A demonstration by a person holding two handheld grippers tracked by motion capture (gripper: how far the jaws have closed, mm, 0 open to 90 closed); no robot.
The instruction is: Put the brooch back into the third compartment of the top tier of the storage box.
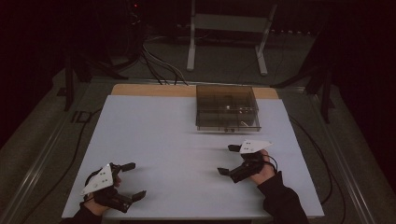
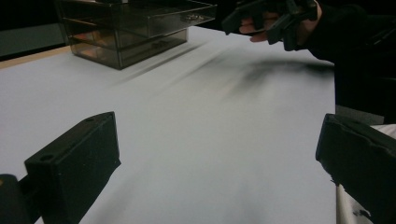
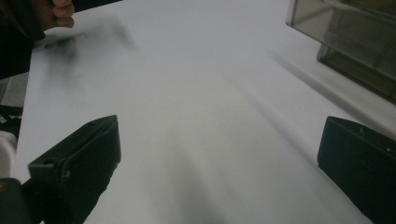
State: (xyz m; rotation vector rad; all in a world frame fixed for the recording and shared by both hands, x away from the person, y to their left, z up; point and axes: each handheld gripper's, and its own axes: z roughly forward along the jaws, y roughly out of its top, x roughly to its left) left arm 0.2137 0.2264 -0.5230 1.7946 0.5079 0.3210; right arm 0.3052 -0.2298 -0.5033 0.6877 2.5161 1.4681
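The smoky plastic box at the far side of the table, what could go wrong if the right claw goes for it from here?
The box is see-through and dim, so its walls are hard to judge; the open right claw might knock it rather than grip it. It sits near the table's far edge, so a push could slide it off. Small items inside it could spill.

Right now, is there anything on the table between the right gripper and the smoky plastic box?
Nothing: the high view shows bare white table between the right gripper and the smoky plastic box.
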